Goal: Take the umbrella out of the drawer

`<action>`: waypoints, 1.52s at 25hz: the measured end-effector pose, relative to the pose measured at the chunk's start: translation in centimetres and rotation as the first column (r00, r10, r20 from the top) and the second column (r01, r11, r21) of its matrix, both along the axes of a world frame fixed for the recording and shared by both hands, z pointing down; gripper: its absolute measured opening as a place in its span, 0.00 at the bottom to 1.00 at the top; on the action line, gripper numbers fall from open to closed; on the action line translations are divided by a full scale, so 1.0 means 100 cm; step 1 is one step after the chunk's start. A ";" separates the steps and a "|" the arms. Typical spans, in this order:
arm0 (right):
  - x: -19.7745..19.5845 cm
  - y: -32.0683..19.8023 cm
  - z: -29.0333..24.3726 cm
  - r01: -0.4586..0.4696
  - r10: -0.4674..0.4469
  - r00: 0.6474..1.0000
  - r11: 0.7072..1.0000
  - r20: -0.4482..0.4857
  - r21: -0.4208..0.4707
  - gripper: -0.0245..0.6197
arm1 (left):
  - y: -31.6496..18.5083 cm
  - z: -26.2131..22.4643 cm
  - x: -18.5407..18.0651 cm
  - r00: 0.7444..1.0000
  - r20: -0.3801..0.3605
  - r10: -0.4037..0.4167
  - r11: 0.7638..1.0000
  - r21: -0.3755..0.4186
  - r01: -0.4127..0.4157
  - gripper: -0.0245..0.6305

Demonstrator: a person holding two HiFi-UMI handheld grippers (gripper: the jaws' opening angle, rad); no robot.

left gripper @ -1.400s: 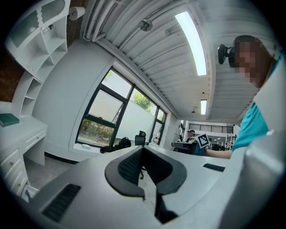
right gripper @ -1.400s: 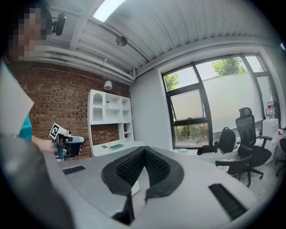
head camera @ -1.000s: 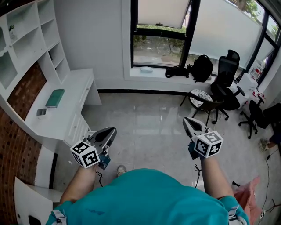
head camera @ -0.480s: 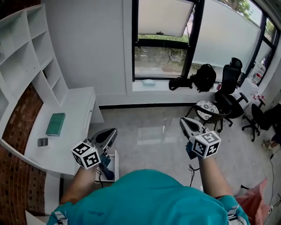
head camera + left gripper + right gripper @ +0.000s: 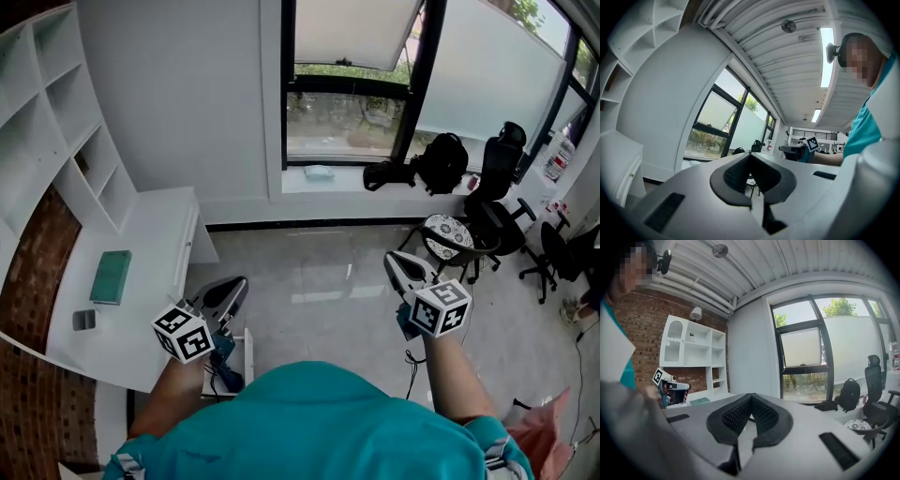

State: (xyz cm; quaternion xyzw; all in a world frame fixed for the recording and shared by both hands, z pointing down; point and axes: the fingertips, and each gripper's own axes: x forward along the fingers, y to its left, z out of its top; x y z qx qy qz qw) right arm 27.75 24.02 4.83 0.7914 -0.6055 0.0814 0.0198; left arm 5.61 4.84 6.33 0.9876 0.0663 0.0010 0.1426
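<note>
No umbrella shows in any view. A white desk [image 5: 150, 234] with drawer fronts [image 5: 191, 246] stands at the left. Just below my left gripper [image 5: 234, 284] lies a white open-topped box or drawer [image 5: 246, 349]; the gripper's body hides what is inside it. The left gripper is shut with nothing between its pads [image 5: 749, 156] and points level towards the window. My right gripper [image 5: 396, 258] hangs over the bare floor. It is also shut and empty, its pads meeting at the tip [image 5: 751, 396].
A green book [image 5: 111, 275] and a small grey object [image 5: 84, 320] lie on the desk. White shelves [image 5: 56, 122] rise behind it. A black backpack [image 5: 443, 161] sits on the windowsill. Office chairs [image 5: 502, 211] and a round stool [image 5: 441, 232] crowd the right.
The person has walked forward along the desk towards the window. The white open box has come into view under the left gripper. Both grippers kept their pose and stayed shut.
</note>
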 end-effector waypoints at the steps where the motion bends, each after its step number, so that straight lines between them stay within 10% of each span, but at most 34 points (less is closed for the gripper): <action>1: 0.010 -0.002 0.000 0.010 -0.010 1.000 1.000 0.004 0.002 0.07 | 0.001 0.001 0.008 1.000 0.007 -0.007 1.000 0.001 0.007 0.06; 15: 0.187 -0.043 0.010 0.330 -0.330 0.944 0.944 -0.013 -0.017 0.07 | 0.021 0.036 0.133 0.935 0.084 -0.345 0.931 -0.097 0.352 0.06; 22: 0.160 -0.129 0.024 0.481 -0.483 0.876 0.874 -0.012 -0.061 0.07 | -0.014 0.077 0.097 0.866 0.141 -0.479 0.860 -0.124 0.496 0.06; 32: -0.019 -0.316 0.110 0.694 -0.691 0.718 0.701 0.084 -0.162 0.07 | -0.123 0.227 -0.077 0.665 0.390 -0.637 0.668 -0.150 0.729 0.06; 38: -0.114 -0.385 0.214 0.779 -0.782 0.611 0.569 0.121 -0.263 0.07 | -0.147 0.354 -0.155 0.512 0.549 -0.661 0.470 -0.229 0.852 0.06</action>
